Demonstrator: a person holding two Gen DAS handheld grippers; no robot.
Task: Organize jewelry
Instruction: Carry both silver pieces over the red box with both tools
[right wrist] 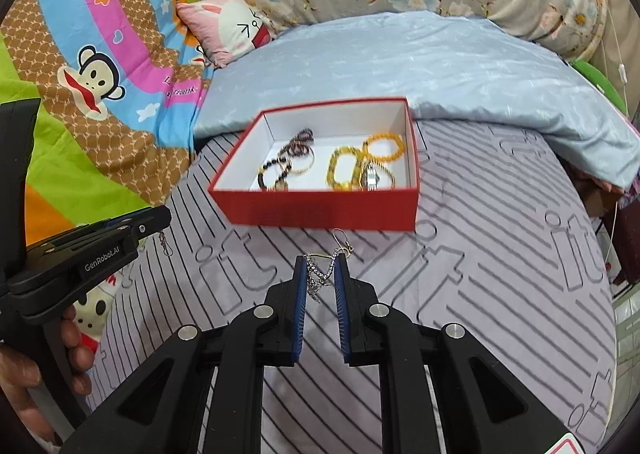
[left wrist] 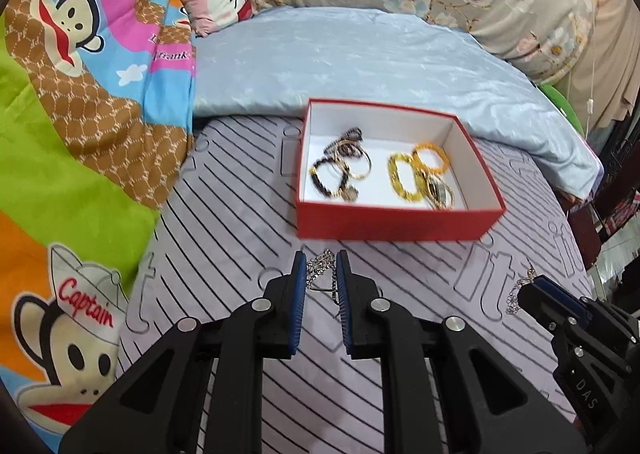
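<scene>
A red box point(left wrist: 400, 220) is sitting on a striped bed sheet point(left wrist: 240, 214), holding dark bracelets point(left wrist: 344, 170) and yellow bracelets point(left wrist: 416, 174). Just in front of the box, the left hand-held gripper point(left wrist: 323, 274) is pinching a silver chain point(left wrist: 318, 268) between nearly closed jaws. Beside it, the right hand-held gripper point(right wrist: 320, 274) is gripping a silver chain earring point(right wrist: 326, 268) the same way

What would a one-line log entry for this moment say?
left hand-held gripper: shut on silver chain | right hand-held gripper: shut on silver earring | red box: holds bracelets
</scene>
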